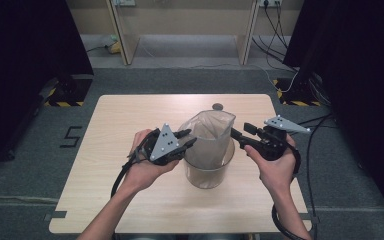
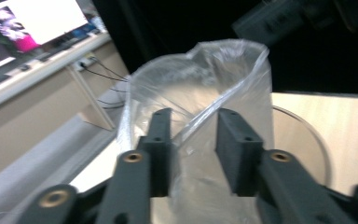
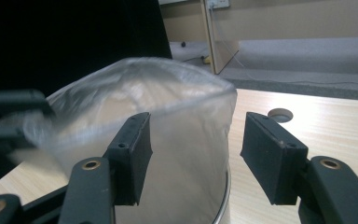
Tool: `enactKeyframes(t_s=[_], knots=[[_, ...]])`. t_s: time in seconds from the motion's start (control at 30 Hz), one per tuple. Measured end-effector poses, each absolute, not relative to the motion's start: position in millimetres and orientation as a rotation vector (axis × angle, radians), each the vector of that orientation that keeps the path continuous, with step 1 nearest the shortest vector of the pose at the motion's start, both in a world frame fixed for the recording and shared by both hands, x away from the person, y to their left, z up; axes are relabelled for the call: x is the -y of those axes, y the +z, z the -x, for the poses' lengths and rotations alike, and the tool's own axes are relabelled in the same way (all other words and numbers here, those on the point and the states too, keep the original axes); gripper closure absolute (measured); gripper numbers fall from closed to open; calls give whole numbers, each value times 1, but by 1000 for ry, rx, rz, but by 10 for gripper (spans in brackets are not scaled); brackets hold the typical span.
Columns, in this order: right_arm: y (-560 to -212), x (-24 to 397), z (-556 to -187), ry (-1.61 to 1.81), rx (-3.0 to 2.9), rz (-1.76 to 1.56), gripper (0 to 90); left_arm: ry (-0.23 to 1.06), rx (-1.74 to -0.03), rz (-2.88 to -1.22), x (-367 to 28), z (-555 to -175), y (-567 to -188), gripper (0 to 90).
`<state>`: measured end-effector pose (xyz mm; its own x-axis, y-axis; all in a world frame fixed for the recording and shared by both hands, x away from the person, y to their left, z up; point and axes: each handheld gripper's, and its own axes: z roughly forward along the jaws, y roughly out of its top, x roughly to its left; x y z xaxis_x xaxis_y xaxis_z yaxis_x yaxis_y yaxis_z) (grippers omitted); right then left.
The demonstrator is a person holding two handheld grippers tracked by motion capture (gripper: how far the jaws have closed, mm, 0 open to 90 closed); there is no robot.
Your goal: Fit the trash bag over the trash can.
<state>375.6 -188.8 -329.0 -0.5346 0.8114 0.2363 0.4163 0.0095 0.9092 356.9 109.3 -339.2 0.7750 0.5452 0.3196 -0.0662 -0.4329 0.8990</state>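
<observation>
In the middle of the light wooden table (image 1: 130,200) we see a small round bin (image 1: 207,174) with a clear plastic bag (image 1: 211,135) standing up out of it, the bag's mouth open and rising well above the bin's rim. Our left gripper (image 1: 189,139) comes in from the left of the bag, held in the left hand (image 1: 145,167), with its grey three-cornered plate on top. In the left gripper view the two black jaws straddle the near edge of the bag (image 2: 200,93): the film runs up between them, and a gap shows on each side of it, so the pads (image 2: 235,149) are not pressing on it; the jaws stand at a middling width. The bin's rim (image 2: 307,135) curves behind the right jaw there.

Our right gripper (image 1: 237,135) reaches in from the right side, carried by the right hand (image 1: 277,167), its tips at the bag's right edge. In the right gripper view the jaws stand wide apart; the bag's side wall (image 3: 168,121) lies between them, close against the left pad (image 3: 135,154) and clear of the right one. Whether the left pad touches the film we cannot tell. A round cable hole (image 3: 280,113) in the tabletop sits beyond the bag.
</observation>
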Motion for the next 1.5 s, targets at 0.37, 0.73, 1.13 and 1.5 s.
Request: enactKeyframes(t_s=[0.37, 0.73, 1.13, 1.5], knots=[[-325, 188, -360, 1548, -1961, -1298, 403, 636, -242, -1999, -86, -327, -356, 758], [-329, 179, -340, 1496, -2033, -1337, 423, 634, -244, -2012, -80, -321, -363, 770], [-359, 188, -338, 1316, -2156, -1396, 830, 576, -199, -2076, -84, -297, -391, 855], [-383, 188, -349, 1165, -2185, -1412, 832, 575, -224, -2043, -92, -290, -402, 732]])
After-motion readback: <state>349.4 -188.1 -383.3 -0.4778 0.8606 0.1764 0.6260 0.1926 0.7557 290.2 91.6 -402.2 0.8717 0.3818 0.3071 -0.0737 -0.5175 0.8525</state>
